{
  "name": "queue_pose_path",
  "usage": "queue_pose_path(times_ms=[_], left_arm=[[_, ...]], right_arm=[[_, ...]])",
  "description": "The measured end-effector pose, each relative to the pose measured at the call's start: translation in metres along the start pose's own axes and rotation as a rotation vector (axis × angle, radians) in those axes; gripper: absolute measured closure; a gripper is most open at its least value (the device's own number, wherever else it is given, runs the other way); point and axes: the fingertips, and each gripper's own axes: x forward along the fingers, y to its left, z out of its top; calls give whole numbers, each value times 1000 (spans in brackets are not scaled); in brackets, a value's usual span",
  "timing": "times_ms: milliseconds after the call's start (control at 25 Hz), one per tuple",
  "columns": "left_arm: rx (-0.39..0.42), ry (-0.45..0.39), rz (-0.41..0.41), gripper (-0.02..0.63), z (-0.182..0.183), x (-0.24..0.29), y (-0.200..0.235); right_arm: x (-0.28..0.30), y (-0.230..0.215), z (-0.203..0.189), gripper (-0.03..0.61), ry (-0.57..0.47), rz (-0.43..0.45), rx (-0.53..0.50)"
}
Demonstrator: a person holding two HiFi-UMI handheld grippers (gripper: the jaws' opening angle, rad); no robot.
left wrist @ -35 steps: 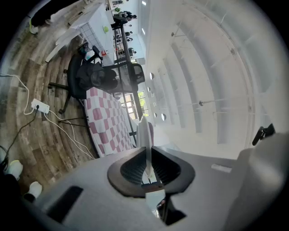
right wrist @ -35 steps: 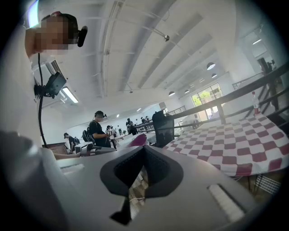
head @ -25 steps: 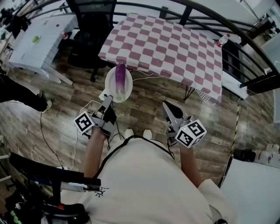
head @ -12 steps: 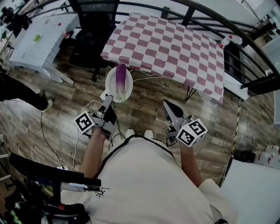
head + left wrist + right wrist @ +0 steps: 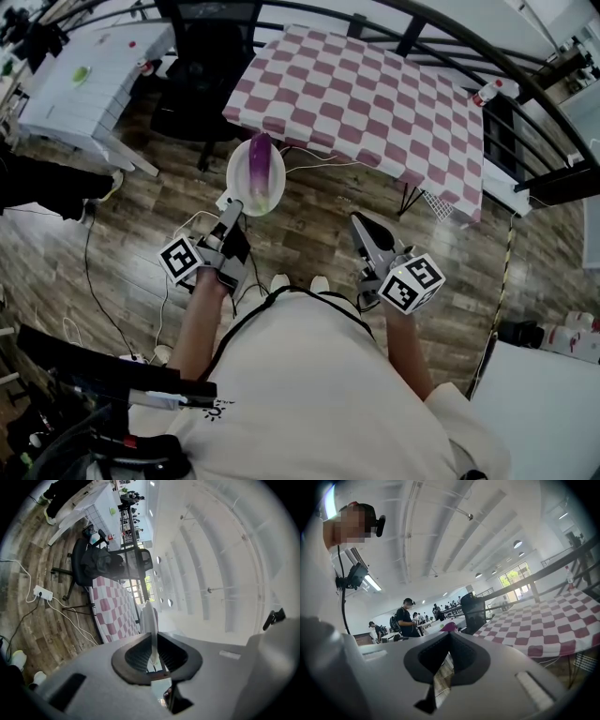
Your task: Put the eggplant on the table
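Eggplant lying on plate, held over the floor just short of the checked table, we note left gripper clamped on the plate's near rim, right gripper well apart, jaws together, seemingly empty.

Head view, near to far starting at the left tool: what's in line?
left tool → white plate it grips, carrying the eggplant → checkered table
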Motion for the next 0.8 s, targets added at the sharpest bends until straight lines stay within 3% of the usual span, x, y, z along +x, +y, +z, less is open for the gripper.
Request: queue_pose_path(times_ms=[800], left_arm=[[-25,-30,16,569,42,-57,27]], right_arm=[[36,50,-25,571,41,3,-10]])
